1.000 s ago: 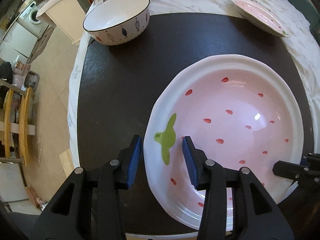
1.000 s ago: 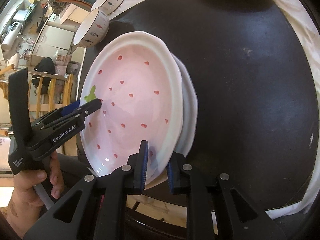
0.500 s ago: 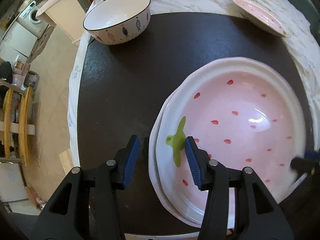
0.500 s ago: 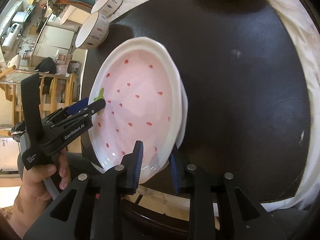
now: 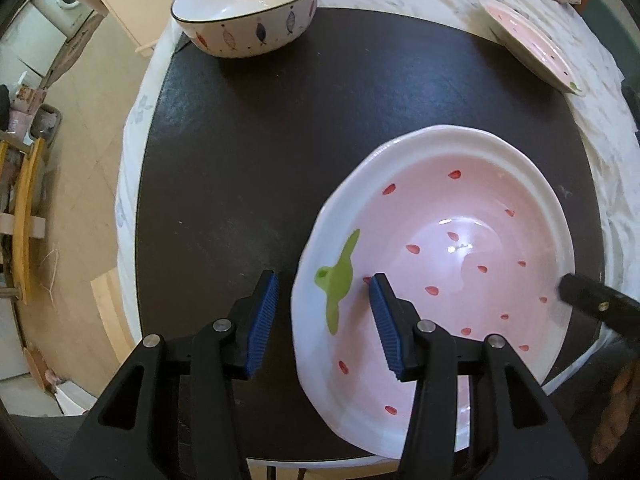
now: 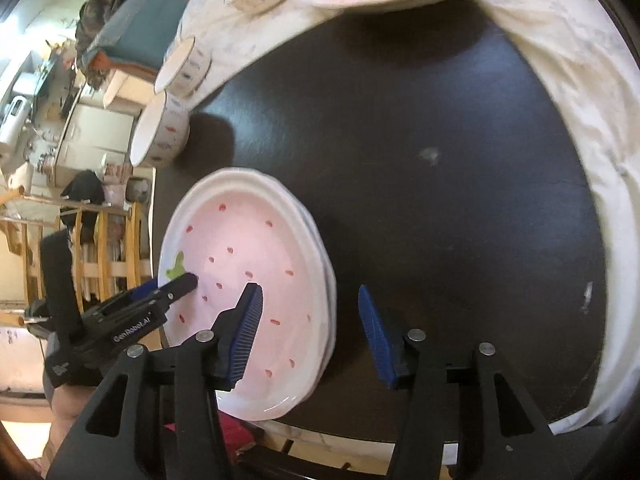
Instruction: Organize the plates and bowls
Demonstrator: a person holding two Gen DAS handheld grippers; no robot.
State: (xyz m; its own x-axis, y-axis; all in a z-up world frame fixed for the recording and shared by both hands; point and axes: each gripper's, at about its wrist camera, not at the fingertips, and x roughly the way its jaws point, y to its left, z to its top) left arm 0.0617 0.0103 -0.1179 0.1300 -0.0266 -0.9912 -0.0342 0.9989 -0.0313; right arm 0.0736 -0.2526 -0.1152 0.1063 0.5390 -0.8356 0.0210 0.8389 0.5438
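1. Plates: you are leaving the strawberry plate [image 5: 460, 264] stacked on another plate at the near edge of the dark mat [image 5: 280, 128].
2. Grippers: your right gripper [image 6: 310, 336] has just been opening, pads clear of the rim between them; your left gripper [image 5: 324, 322] is straddling it unclenched.
3. Remaining: the second pink plate [image 5: 532, 46] and fish bowl [image 5: 248, 8] are waiting beyond the mat.

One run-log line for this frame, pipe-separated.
phase: stacking plates | strawberry plate set on lower plate | left gripper open, straddling rim | right gripper open, just released | fish bowl untouched
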